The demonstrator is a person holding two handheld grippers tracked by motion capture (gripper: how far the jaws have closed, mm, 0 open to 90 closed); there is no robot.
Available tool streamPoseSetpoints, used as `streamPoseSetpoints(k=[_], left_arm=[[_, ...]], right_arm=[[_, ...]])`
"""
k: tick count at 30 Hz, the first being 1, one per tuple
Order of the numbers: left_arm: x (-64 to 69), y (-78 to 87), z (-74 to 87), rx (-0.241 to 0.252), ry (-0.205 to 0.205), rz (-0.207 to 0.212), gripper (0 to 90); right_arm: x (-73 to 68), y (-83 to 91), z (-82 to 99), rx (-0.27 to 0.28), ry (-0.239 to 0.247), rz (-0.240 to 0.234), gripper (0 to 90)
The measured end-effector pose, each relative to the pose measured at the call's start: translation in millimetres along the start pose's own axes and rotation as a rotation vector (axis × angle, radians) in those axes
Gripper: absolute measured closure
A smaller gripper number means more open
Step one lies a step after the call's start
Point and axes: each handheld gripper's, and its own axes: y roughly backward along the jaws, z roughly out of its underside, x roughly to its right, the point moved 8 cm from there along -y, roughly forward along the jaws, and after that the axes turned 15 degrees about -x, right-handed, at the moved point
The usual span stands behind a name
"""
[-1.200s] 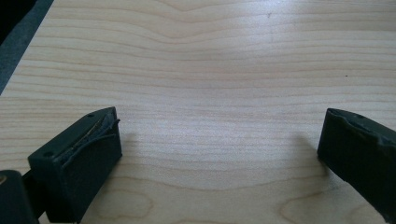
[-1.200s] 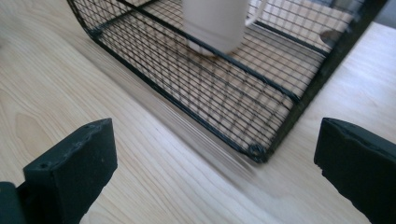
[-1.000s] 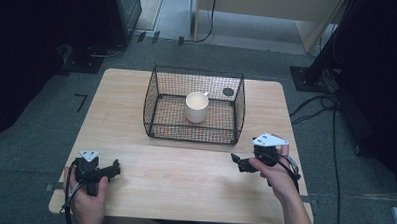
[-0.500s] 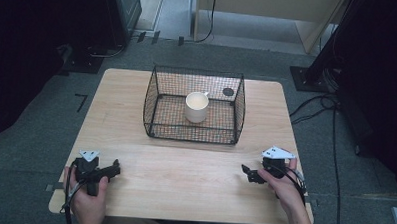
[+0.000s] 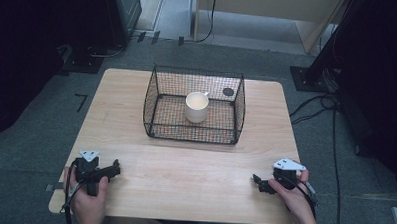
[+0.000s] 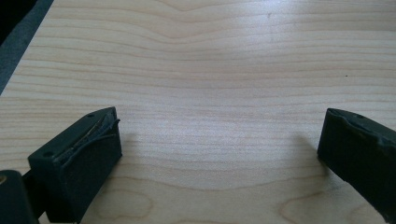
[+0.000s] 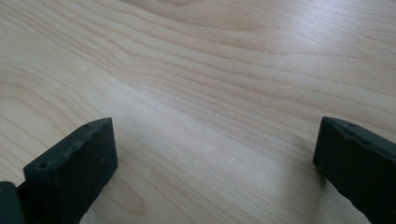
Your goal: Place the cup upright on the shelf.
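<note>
A white mug [image 5: 197,107] stands upright inside a black wire basket [image 5: 160,85] at the middle back of the wooden table [image 5: 184,166]. My left gripper [image 5: 115,167] rests near the front left corner, held by a hand, pointing right. Its jaws stand wide apart over bare wood in the left gripper view [image 6: 219,140], with nothing between them. My right gripper [image 5: 256,182] lies near the front right edge, pointing left. It is open too, and bare wood fills the gap in the right gripper view [image 7: 215,154].
A small dark round spot [image 5: 228,92] shows at the basket's back right. Cables [image 5: 331,126] run over the grey floor to the right of the table. Dark equipment stands at the back left and right.
My right gripper has moved toward the front edge of the table and lower, away from the basket. The left gripper has stayed in place.
</note>
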Motion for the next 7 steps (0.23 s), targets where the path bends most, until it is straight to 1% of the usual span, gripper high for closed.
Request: streamPoseSetpoints(k=[4, 6, 7], left_arm=[[0.0, 0.0, 0.0, 0.000, 0.000, 0.000, 0.0], [0.0, 0.0, 0.0, 0.000, 0.000, 0.000, 0.0], [0.0, 0.0, 0.1, 0.000, 0.000, 0.000, 0.0]], right_arm=[[0.2, 1.2, 2.2, 0.000, 0.004, -0.003, 0.0], [2.4, 1.4, 2.5, 0.001, -0.018, 0.010, 0.0], [4.3, 1.6, 2.7, 0.002, -0.041, 0.025, 0.0]])
